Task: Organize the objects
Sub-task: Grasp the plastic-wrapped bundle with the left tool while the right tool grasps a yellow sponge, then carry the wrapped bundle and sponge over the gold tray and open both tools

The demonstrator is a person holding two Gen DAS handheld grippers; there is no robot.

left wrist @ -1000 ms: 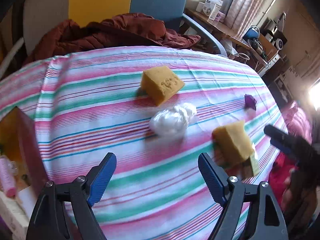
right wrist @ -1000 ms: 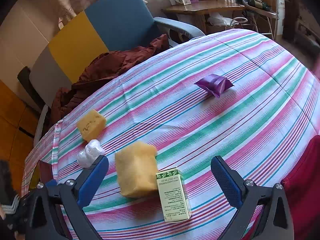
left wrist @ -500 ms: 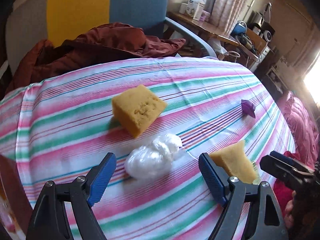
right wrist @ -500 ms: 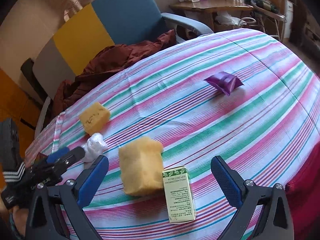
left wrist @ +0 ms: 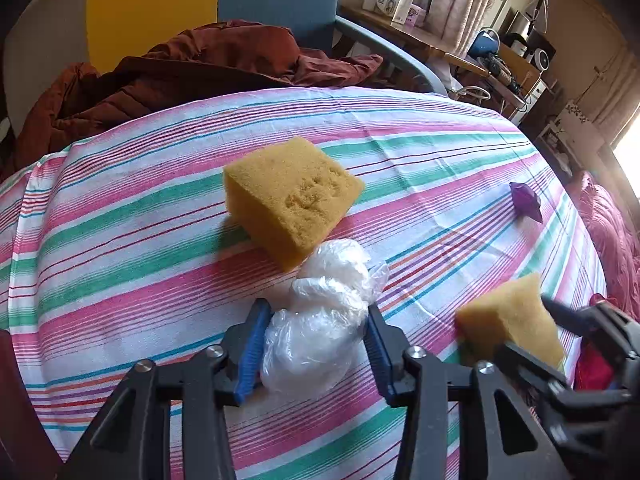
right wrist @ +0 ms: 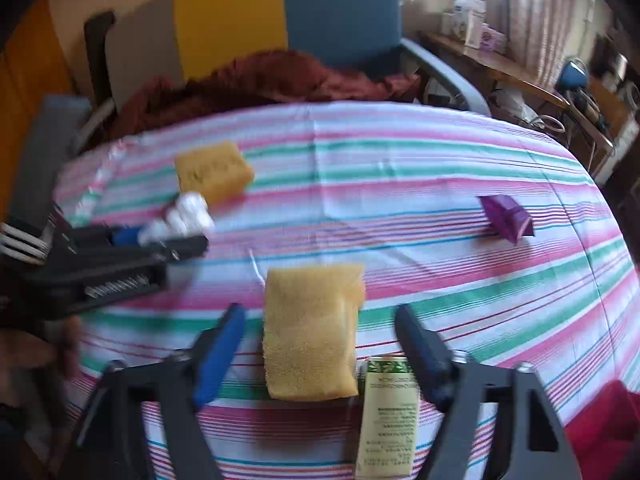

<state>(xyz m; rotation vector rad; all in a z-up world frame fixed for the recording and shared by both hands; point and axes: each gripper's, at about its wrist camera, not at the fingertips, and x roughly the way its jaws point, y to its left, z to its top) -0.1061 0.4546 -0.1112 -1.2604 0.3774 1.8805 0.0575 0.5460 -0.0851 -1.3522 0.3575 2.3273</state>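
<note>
On the striped tablecloth (left wrist: 120, 208) lie two yellow sponges, a white crumpled plastic bag, a small purple packet and a green-and-cream box. My left gripper (left wrist: 316, 344) has its blue fingers on both sides of the plastic bag (left wrist: 320, 320), touching it. The far sponge (left wrist: 292, 196) lies just beyond the bag. My right gripper (right wrist: 320, 352) is open around the near sponge (right wrist: 312, 328), its fingers apart from it. The box (right wrist: 388, 412) lies by the right finger. The purple packet (right wrist: 506, 218) lies to the far right.
An armchair (left wrist: 224, 4) with a rust-red jacket (left wrist: 180, 72) stands behind the table. A wooden desk (left wrist: 420, 36) with boxes and clutter stands at the back right. Red fabric (right wrist: 600, 428) lies at the table's near right edge.
My left gripper moved forward and closed in around the plastic bag. My right gripper swung left and forward, so the near sponge now sits between its fingers.
</note>
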